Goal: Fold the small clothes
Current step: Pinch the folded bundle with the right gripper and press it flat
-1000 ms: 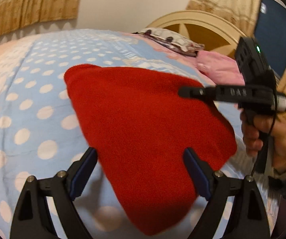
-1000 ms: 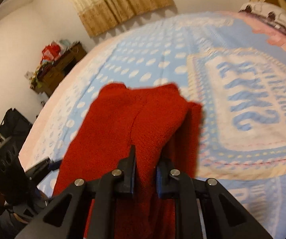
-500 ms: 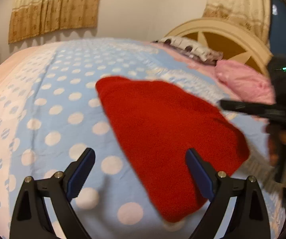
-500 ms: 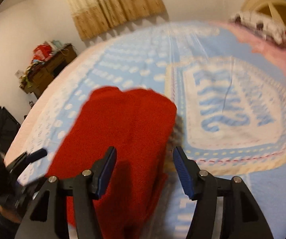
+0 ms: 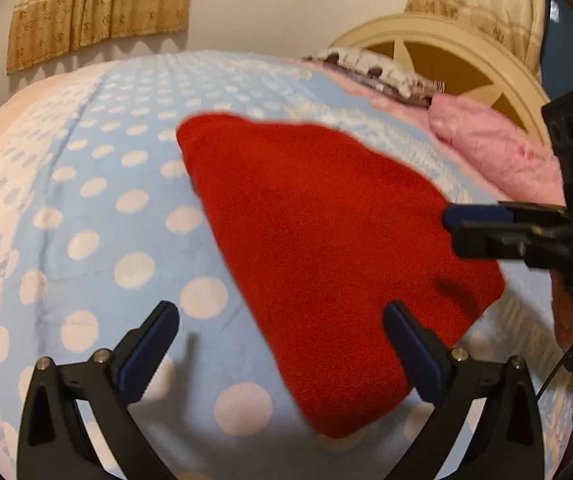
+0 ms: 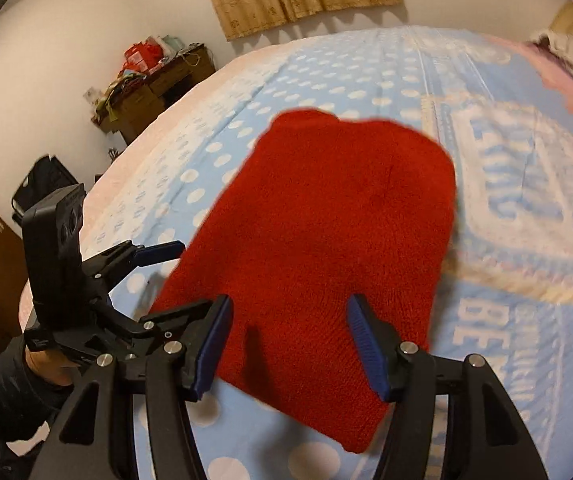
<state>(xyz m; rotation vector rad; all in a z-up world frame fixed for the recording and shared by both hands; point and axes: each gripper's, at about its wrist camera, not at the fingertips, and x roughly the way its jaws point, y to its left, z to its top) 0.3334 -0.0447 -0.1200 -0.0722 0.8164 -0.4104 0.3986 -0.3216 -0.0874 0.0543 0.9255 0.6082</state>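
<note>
A red knitted garment (image 5: 326,248) lies folded flat on the blue polka-dot bedspread (image 5: 98,216); it also shows in the right wrist view (image 6: 326,248). My left gripper (image 5: 282,352) is open and empty, hovering over the garment's near left edge. My right gripper (image 6: 286,344) is open and empty above the garment's near end. The right gripper appears in the left wrist view (image 5: 486,228) at the garment's right edge, and the left gripper shows in the right wrist view (image 6: 154,252) at the garment's left side.
A pink pillow (image 5: 498,156) and a patterned pillow (image 5: 378,72) lie by the cream headboard (image 5: 446,52). A cluttered wooden dresser (image 6: 150,80) stands by the wall past the bed's edge. Lettering is printed on the bedspread (image 6: 526,176) right of the garment.
My right gripper opened and let go of the red garment, which now lies flat. Both grippers drew back a little from it.
</note>
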